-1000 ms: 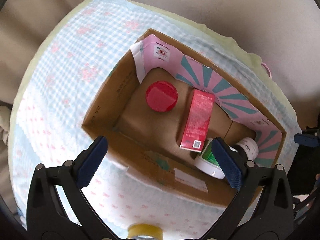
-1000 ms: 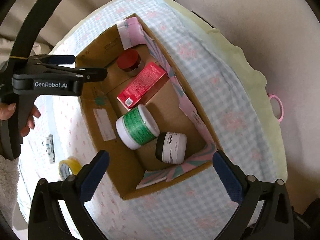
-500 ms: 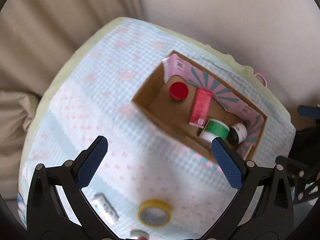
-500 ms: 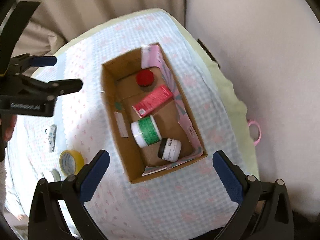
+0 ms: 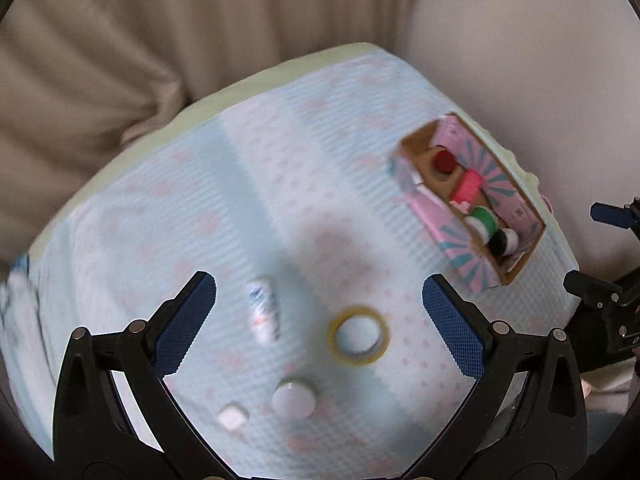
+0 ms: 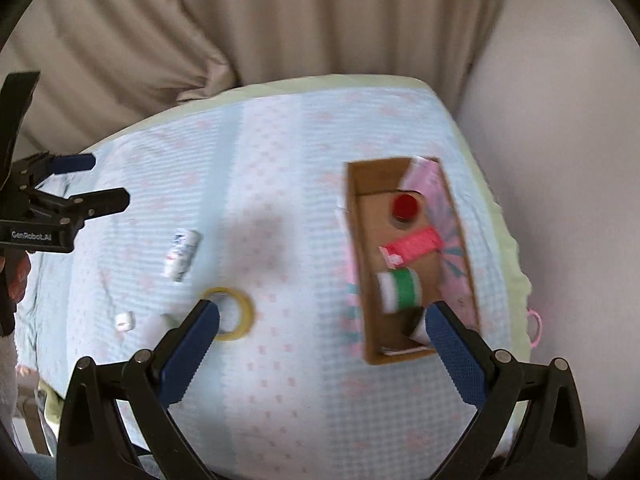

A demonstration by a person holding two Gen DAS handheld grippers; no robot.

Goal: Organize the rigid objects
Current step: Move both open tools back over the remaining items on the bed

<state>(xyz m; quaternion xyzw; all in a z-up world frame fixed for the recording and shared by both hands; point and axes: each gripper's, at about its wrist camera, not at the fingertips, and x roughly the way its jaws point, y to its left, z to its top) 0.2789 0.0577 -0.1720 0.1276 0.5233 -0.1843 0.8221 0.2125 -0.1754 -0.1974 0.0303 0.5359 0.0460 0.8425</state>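
Observation:
A cardboard box (image 6: 356,240) with pink lining stands at the right of the blue cloth; it also shows in the left wrist view (image 5: 464,252). In it lie a red-lidded jar (image 6: 405,206), a red carton (image 6: 414,245), a green-banded jar (image 6: 402,290) and a dark jar with a white lid (image 5: 505,242). On the cloth lie a white tube (image 5: 262,310), a yellow tape roll (image 5: 359,335), a white round lid (image 5: 294,399) and a small white piece (image 5: 232,417). My left gripper (image 5: 320,320) is open and empty above these. My right gripper (image 6: 322,340) is open and empty, high over the cloth.
The table (image 6: 280,380) is covered with a light blue patterned cloth with a pale green edge. Beige curtains (image 5: 160,40) hang behind it and a pale wall (image 6: 560,120) is at the right. A pink ring (image 6: 536,326) hangs off the right edge.
Both grippers have pulled up and back from the box. The left view has swung left onto the loose items on the cloth. Both stay open and empty.

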